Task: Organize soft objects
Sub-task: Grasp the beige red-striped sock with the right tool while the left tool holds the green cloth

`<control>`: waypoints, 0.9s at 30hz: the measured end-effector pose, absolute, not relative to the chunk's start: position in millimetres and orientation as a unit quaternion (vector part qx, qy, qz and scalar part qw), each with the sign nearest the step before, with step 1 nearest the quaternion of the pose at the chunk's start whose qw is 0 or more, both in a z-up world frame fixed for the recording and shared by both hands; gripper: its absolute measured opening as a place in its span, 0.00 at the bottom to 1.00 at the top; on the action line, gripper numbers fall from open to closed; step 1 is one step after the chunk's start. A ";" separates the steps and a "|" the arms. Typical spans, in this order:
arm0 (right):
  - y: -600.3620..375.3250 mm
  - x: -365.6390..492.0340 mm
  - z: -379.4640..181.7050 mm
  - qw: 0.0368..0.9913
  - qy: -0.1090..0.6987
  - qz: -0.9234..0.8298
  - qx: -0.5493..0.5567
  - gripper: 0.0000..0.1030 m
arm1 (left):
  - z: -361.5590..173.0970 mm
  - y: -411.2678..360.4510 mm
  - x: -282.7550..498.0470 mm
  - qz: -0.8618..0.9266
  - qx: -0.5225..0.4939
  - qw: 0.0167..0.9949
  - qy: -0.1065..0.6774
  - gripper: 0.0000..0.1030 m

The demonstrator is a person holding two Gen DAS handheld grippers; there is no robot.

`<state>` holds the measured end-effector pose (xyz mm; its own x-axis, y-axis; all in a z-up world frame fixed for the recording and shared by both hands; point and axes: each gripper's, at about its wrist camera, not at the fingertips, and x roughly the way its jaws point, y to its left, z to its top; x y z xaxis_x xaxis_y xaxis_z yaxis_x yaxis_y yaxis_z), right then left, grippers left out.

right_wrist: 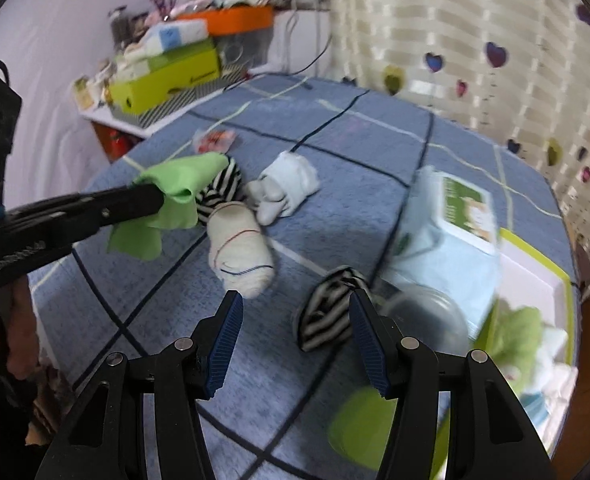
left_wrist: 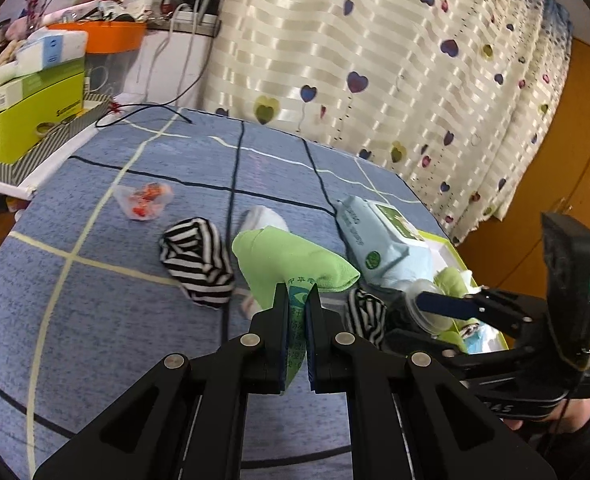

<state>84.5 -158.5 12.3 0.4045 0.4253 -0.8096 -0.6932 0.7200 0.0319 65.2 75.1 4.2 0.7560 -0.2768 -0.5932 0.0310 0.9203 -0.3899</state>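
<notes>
While left tongs (left_wrist: 297, 292) pinch one green cloth (left_wrist: 291, 260), right tongs (right_wrist: 295, 304) gape empty; two striped socks (right_wrist: 331, 312).

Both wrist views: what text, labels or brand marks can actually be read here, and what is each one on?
"中华": top of the print on the green cloth held in the left gripper; the lines below are too small to read.
"Su...": side of the green box; the rest is blurred.
Wipes pack: label print too small to read.
Embossed lettering on the left gripper's body in the right wrist view: blurred, unreadable.
</notes>
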 end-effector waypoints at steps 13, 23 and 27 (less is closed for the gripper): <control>-98.9 106.5 -13.8 0.778 0.459 0.385 -0.187 0.54 | -7.5 108.4 60.0 -0.065 -0.208 0.917 0.335 0.07; -72.5 114.3 -32.6 0.771 0.466 0.375 -0.218 0.46 | -11.0 116.0 58.8 -0.063 -0.214 0.915 0.336 0.07; -80.0 110.6 -24.1 0.781 0.457 0.374 -0.202 0.45 | -8.9 116.6 57.6 -0.062 -0.212 0.917 0.333 0.07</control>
